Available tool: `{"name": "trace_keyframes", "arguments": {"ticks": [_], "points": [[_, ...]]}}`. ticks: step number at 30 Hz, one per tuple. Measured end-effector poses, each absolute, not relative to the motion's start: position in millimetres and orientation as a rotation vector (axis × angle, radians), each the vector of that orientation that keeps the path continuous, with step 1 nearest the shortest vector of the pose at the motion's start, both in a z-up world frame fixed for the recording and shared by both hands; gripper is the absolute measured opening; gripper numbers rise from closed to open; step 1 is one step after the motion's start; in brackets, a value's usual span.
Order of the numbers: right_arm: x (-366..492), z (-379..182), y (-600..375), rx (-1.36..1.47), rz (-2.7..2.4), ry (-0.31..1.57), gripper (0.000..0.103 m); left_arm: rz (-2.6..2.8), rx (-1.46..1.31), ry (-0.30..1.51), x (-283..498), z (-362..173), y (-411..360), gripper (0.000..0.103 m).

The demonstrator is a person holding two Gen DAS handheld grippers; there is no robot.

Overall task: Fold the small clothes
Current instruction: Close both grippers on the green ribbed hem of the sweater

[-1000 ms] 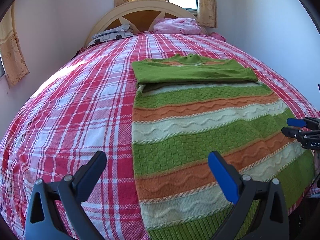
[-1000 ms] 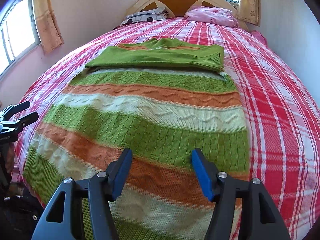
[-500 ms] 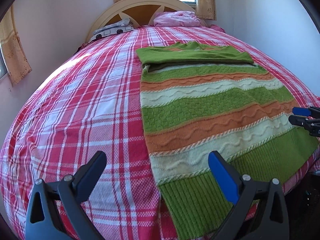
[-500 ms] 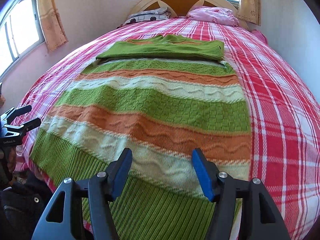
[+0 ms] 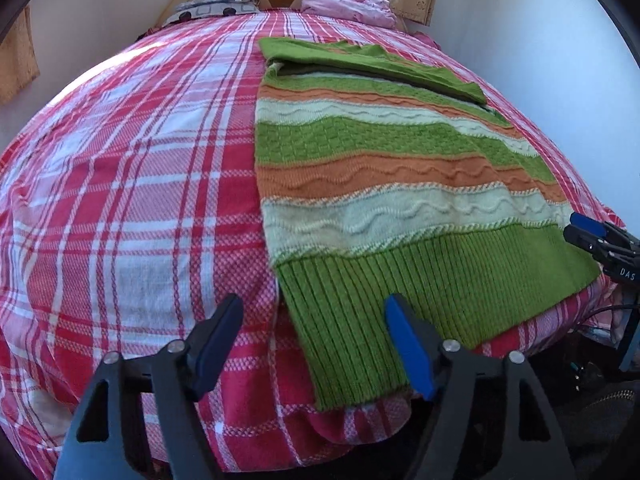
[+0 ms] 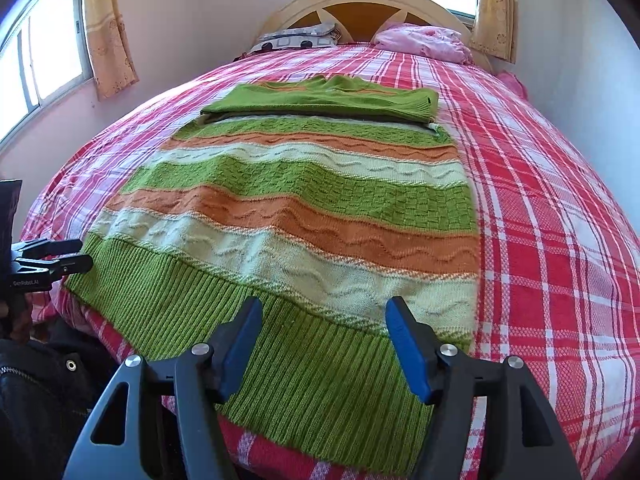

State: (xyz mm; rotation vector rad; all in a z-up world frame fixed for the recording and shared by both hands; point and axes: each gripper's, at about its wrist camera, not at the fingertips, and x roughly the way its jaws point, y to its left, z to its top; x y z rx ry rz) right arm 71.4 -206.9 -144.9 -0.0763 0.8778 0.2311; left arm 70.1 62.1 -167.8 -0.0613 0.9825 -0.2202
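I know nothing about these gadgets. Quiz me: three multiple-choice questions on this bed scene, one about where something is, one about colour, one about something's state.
1. Where does the ribbed green hem of the striped knitted sweater lie?
A. by the headboard
B. at the bed's near edge
C. on the floor

2. Which colours stripe the sweater?
A. green, orange, cream
B. blue, white
C. black, yellow

3. How is the sweater's far end?
A. rolled into a ball
B. folded over onto the body
C. hanging off the bed

Answers:
1 B: the hem lies at the edge of the red plaid bed, under the right gripper.
2 A: those three bands repeat.
3 B: a plain green layer lies flat across it.
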Motion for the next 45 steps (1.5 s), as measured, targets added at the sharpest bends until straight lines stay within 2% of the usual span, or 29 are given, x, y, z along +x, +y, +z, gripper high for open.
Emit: {"name": "trace_keyframes", "arguments": {"ticks": [5, 13, 17, 22, 24, 25, 29, 39, 42, 43, 44, 45], "points": [[69.9, -143.6, -208.7, -0.071, 0.228, 0.87, 0.065, -0.238, -0.119, 0.992, 64.4, -166.5, 64.7, 0.061], [68.0, -141.6, -206.3, -0.073, 0.231, 0.859, 0.065, -0.276, -0.118, 1.016, 57.0, -167.3, 58.7, 0.059], [65.7, -137.9, -207.8, -0.066, 0.225, 0.844, 0.066, -0.295, -0.092, 1.018, 51.7, -166.3, 51.5, 0.051], [65.3, -136.0, -209.5, -0.061, 0.224, 0.845, 0.066, -0.298, -0.105, 1.009, 53.9, -169.3, 54.3, 0.047], [63.2, -133.0, -214.2, -0.047, 0.219, 0.843, 0.066, -0.318, -0.108, 1.003, 53.5, -168.0, 53.9, 0.015], [61.1, -130.8, -218.3, -0.036, 0.212, 0.838, 0.066, -0.324, -0.103, 0.993, 51.4, -165.2, 53.1, 0.013], [50.3, -124.5, -243.8, 0.027, 0.16, 0.832, 0.066, -0.326, -0.065, 0.952, 49.1, -158.7, 49.1, 0.012], [30.8, -141.6, -272.4, 0.13, 0.149, 0.944, 0.065, -0.335, -0.104, 0.979, 57.5, -168.1, 54.8, 0.013], [30.0, -144.0, -267.5, 0.113, 0.155, 0.946, 0.06, -0.325, -0.104, 0.98, 58.8, -169.8, 54.8, 0.019], [29.3, -144.7, -266.3, 0.115, 0.157, 0.944, 0.058, -0.318, -0.103, 0.977, 59.5, -170.7, 54.5, 0.028], [28.7, -145.6, -265.5, 0.126, 0.162, 0.942, 0.05, -0.308, -0.1, 0.976, 60.1, -171.9, 54.3, 0.04], [28.7, -147.1, -263.9, 0.135, 0.177, 0.946, 0.043, -0.311, -0.107, 0.968, 60.9, -173.1, 54.7, 0.04]]}}
